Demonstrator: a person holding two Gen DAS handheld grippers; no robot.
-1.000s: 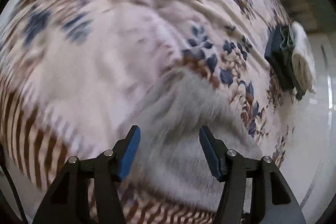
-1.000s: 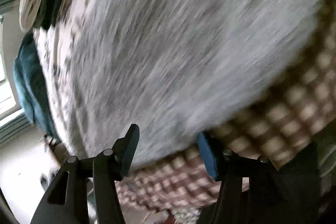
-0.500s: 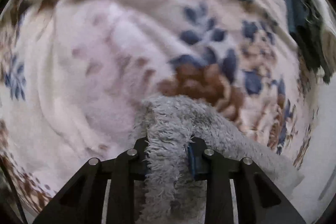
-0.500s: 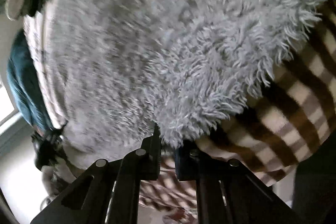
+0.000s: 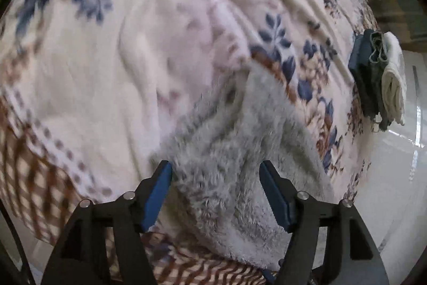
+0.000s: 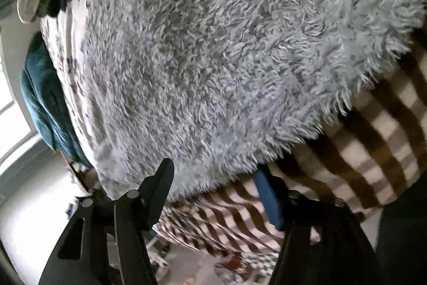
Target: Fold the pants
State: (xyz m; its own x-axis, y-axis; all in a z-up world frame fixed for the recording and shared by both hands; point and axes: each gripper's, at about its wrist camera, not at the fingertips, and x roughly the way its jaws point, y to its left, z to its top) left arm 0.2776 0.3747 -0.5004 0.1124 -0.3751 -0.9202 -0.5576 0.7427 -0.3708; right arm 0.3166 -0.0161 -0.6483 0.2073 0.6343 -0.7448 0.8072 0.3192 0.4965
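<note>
Left wrist view showed the left gripper [image 5: 215, 178] with its blue-padded jaws spread wide and holding nothing, poised over a bunched ridge of the grey fleece pants [image 5: 240, 156]. The pants lay on a floral blanket [image 5: 133, 58], running from the near edge toward the centre and creased into a raised fold between the jaws. A stack of folded clothes [image 5: 379, 79] sat at the far right edge of the blanket, well apart from the work.

Right wrist view showed the right gripper [image 6: 213, 178] likewise spread and empty, its fingers at the near edge of the pants [image 6: 213, 58], where the shaggy pile met the checked border of the blanket [image 6: 373, 124].

Assessed risks:
- The deep pile hid the true edge of the garment. A closing pinch could catch loose fibres only and slip.
- The blanket lay directly beneath. A low pinch could gather blanket with the pants and drag the bedding.
- The ridge under the left gripper appeared uneven. Folding over it would probably leave a lumpy, skewed result.
- Both views were motion-blurred, so exact contact could not be confirmed.
</note>
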